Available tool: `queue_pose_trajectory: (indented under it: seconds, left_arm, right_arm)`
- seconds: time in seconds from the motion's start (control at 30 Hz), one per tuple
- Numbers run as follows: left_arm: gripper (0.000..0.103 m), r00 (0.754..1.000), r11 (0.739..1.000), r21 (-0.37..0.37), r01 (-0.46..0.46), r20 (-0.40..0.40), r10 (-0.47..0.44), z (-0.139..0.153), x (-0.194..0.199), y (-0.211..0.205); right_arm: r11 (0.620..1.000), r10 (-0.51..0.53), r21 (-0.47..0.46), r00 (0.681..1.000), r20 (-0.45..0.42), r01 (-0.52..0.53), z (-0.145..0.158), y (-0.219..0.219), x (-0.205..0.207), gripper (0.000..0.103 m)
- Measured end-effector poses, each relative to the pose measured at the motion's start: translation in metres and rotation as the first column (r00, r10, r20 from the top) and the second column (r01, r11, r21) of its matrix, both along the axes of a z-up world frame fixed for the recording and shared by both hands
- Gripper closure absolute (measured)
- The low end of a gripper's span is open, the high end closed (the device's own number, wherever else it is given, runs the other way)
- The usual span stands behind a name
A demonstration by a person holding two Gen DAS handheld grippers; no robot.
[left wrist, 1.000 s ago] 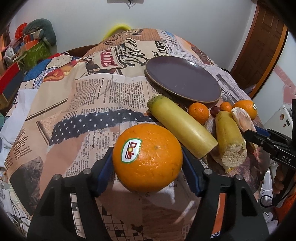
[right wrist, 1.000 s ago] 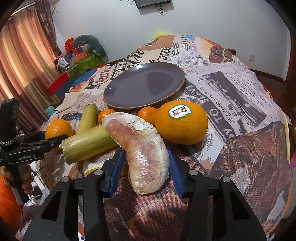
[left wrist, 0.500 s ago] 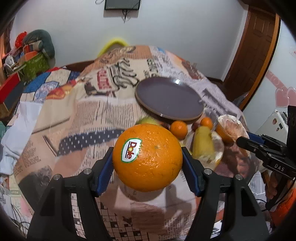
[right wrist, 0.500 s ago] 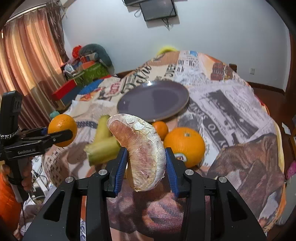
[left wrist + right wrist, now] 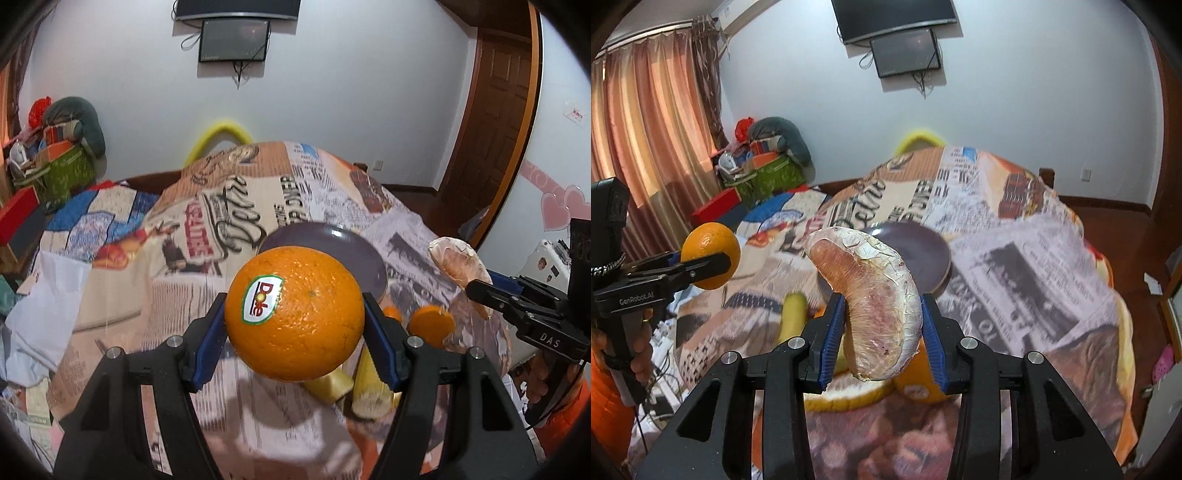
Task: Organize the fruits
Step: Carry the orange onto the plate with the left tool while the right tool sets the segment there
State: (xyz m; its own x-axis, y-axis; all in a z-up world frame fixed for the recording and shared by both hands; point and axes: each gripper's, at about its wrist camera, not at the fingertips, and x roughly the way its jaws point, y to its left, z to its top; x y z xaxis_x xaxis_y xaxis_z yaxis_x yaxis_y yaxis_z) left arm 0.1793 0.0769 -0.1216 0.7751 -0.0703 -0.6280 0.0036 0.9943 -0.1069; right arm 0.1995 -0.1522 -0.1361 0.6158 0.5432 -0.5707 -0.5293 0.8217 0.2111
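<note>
My left gripper [image 5: 294, 332] is shut on a large orange [image 5: 294, 313] with a Dole sticker, held high above the table; the orange also shows in the right wrist view [image 5: 711, 254]. My right gripper [image 5: 882, 332] is shut on a peeled pomelo segment [image 5: 875, 306], also lifted; the segment shows in the left wrist view [image 5: 460, 267]. A dark purple plate [image 5: 923, 251] lies on the newspaper-print tablecloth [image 5: 1015, 266] beyond both, and its rim shows in the left wrist view [image 5: 314, 232]. Below remain another Dole orange [image 5: 918, 387], small mandarins [image 5: 430, 326] and pale yellow sugarcane pieces [image 5: 369, 391].
A yellow chair back [image 5: 218, 138] stands behind the table. Piled bags and boxes [image 5: 764, 162] sit at the far left by the curtains [image 5: 646, 147]. A wooden door [image 5: 495, 122] is at the right. A screen [image 5: 905, 51] hangs on the wall.
Both grippers have risen well above the table with their fruit; the plate and remaining fruit now look smaller and lower. Both grips are unchanged.
</note>
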Motion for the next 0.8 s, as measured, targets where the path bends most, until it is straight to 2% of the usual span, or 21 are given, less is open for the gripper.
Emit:
queue_pose_trajectory:
  seconds: [0.27, 0.4, 0.8]
  left_arm:
    - [0.035, 0.999, 1.000, 0.015, 0.013, 0.037, -0.013, 0.012, 0.029, -0.004]
    - [0.035, 0.999, 1.000, 0.013, 0.025, 0.045, -0.026, 0.013, 0.050, -0.007]
    - [0.035, 1.000, 1.000, -0.009, 0.029, -0.001, -0.029, -0.010, 0.112, -0.003]
  right_arm:
    - [1.000, -0.023, -0.018, 0.997, 0.076, 0.024, 0.016, 0.002, 0.026, 0.065]
    - [0.999, -0.023, -0.021, 0.996, 0.087, 0.025, 0.018, 0.005, 0.039, 0.065]
    - [0.997, 0.003, -0.072, 0.995, 0.097, 0.004, 0.011, 0.027, 0.089, 0.065]
